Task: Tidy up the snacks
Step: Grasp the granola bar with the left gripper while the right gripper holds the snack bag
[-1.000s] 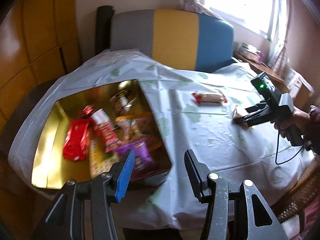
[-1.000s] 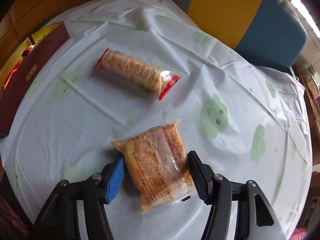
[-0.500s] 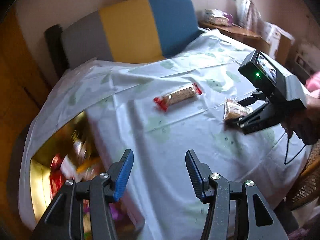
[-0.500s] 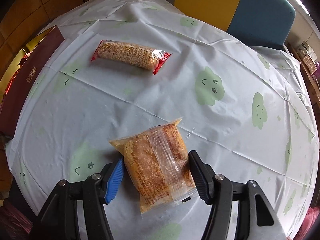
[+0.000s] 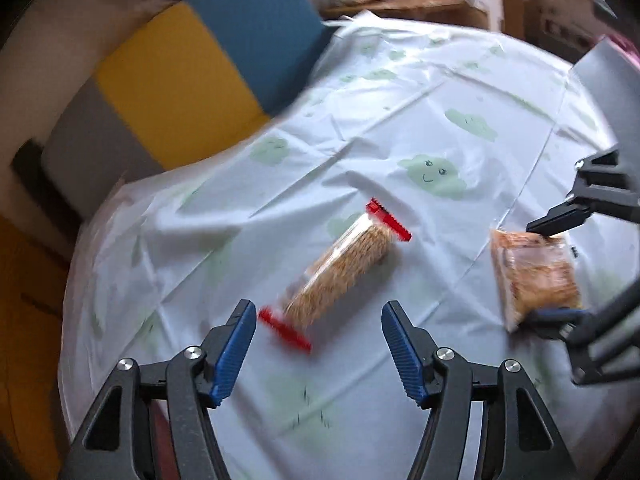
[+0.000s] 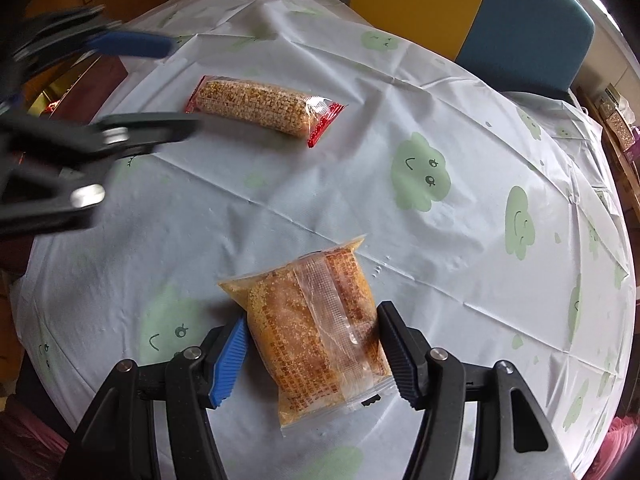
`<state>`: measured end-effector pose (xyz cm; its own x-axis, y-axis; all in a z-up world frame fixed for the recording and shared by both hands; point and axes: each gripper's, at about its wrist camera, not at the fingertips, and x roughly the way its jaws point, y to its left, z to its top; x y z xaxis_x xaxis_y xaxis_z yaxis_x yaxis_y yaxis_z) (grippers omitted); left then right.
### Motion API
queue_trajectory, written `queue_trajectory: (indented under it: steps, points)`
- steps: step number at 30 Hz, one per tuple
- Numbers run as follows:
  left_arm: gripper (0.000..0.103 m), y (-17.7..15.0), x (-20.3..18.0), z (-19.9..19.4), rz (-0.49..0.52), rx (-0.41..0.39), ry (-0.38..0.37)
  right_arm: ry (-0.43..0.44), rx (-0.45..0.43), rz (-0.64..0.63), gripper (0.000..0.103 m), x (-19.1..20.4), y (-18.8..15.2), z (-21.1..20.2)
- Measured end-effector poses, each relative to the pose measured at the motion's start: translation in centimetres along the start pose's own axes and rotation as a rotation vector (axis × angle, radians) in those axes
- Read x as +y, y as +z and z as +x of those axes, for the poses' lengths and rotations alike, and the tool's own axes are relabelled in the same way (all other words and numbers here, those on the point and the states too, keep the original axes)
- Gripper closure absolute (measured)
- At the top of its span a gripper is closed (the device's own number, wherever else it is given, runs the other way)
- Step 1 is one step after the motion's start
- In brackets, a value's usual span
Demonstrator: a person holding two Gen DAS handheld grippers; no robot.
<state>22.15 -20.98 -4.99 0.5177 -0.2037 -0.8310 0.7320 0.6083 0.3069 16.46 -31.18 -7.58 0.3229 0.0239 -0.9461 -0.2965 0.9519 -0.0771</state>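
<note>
A long clear snack roll with red ends lies on the pale cloud-print tablecloth. My left gripper is open and empty, just short of the roll's near end. The roll also shows in the right wrist view, with the left gripper beside it. An orange crumb-coated snack pack lies between the fingers of my right gripper; the jaws are open around it, with both pads close to its sides. The pack shows in the left wrist view with the right gripper around it.
A dark red box lid and the gold snack box edge lie at the table's left. A chair with grey, yellow and blue back panels stands behind the table. A wooden shelf with clutter is at the far right.
My left gripper has swung away from the gold box to the red-ended roll and now hovers close to it. My right gripper has stayed around the orange pack.
</note>
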Motion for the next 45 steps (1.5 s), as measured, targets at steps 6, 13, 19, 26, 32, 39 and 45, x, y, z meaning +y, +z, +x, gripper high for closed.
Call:
queue_trajectory:
  steps: [6, 13, 19, 26, 32, 39, 45]
  points:
    - [0.037, 1.3, 0.1, 2.8, 0.038, 0.002, -0.044, 0.015, 0.006, -0.013, 0.038, -0.2, 0.3, 0.3]
    - [0.062, 1.0, 0.1, 4.0, -0.072, 0.006, -0.08, 0.027, 0.005, -0.021, 0.037, -0.7, 0.5, 0.7]
    - [0.07, -0.9, 0.3, 2.6, -0.198, 0.041, -0.079, 0.039, -0.003, -0.021, 0.037, -1.0, 0.3, 0.9]
    - [0.07, -5.6, 1.3, -0.4, -0.479, 0.113, -0.089, 0.056, -0.012, -0.014, 0.036, -1.6, -0.1, 1.0]
    - [0.067, -9.9, -1.1, -4.1, -0.573, 0.124, -0.111, 0.054, -0.021, -0.017, 0.035, -1.7, -0.4, 0.9]
    - [0.053, -12.1, -2.6, -7.2, -0.557, 0.053, -0.146, 0.078, -0.004, 0.02, 0.032, -2.6, -0.3, 0.8]
    - [0.045, -10.2, -2.4, -7.1, -0.441, 0.006, -0.092, 0.11, 0.002, 0.027, 0.032, -3.3, -0.4, 0.5]
